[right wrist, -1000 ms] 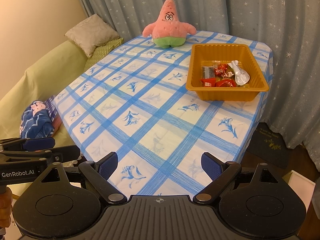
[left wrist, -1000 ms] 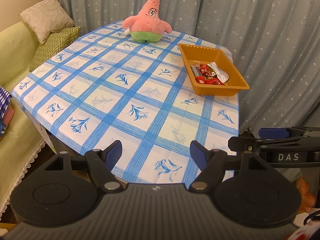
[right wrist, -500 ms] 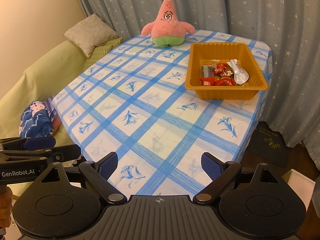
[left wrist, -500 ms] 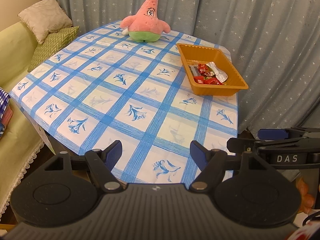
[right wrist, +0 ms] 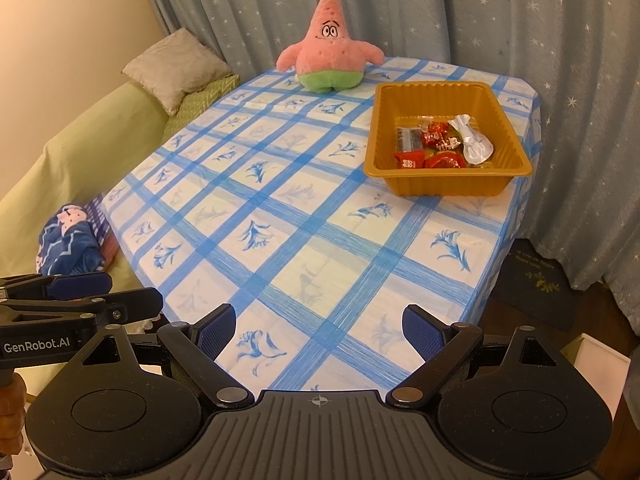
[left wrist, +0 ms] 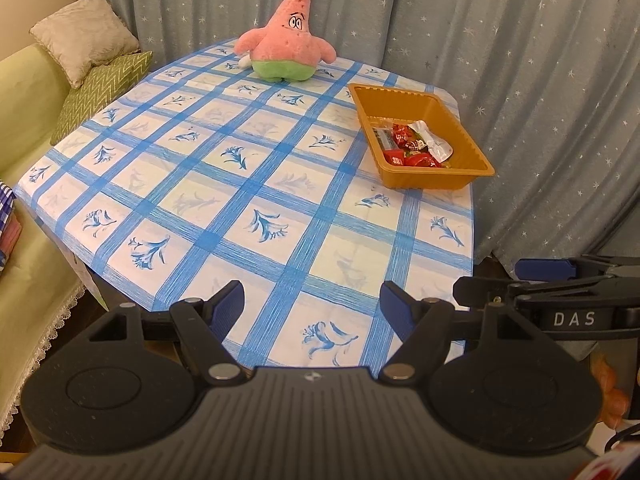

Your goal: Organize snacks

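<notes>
Both hand-held grippers were held low at the near edge of the tabletop [right wrist: 304, 240], angled down over it. The right hand-held gripper [right wrist: 318, 330] was seen with jaws wide and nothing between them; the left hand-held gripper [left wrist: 312, 306] likewise stood open and empty.

The snacks [right wrist: 440, 146] were found already gathered in the orange tray [right wrist: 444, 184]: red wrapped sweets, a dark wrapped bar and a silver sachet, bunched toward the tray's near end. No loose snack was noted on the cloth.

Key relation: the tray lay well ahead of both grippers, far across the cloth, and to the right of each. Seen along the right gripper, it sat only slightly right of the centre line, with its long axis running roughly away from the gripper. Seen from the left wrist, the tray [left wrist: 424, 178] lay further off to the right. The right hand was judged the nearer and better aligned for any reach into it.

Surface: blue-checked cloth with flower prints, flat and unwrinkled. A pink star plush [right wrist: 330, 64] stood ahead at the far end, left of the tray and apart from it.

Room: star-patterned curtains [right wrist: 520, 20] behind and to the right; a green sofa [right wrist: 80, 152] with cushions to the left.
</notes>
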Motion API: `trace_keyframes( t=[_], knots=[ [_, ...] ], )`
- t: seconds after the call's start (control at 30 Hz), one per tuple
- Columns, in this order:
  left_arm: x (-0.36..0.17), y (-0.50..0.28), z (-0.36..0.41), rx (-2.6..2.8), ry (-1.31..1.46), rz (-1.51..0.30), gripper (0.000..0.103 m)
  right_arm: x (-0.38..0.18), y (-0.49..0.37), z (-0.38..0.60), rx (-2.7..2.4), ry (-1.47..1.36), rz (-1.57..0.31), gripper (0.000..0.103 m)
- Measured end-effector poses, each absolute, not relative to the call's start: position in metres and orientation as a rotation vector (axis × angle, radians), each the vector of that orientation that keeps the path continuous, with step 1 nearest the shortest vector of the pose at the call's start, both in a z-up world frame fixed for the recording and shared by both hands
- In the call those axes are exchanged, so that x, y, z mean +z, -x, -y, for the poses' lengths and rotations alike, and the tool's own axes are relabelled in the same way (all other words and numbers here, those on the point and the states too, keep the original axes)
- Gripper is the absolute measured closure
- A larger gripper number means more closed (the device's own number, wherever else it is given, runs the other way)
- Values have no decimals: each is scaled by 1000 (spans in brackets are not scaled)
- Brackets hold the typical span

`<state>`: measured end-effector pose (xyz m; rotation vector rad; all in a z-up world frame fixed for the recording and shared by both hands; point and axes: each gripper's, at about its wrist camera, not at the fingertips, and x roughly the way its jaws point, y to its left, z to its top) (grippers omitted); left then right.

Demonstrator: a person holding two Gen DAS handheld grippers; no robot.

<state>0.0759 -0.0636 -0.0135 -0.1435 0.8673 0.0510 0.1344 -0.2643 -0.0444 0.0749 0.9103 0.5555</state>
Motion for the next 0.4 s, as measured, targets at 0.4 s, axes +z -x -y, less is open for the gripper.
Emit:
trace_keyframes(
  t=[0.4],
  knots=[
    [-18, -88, 64, 36, 148, -877, 30, -46, -143, 268, 548, -73, -918, 13]
  ],
)
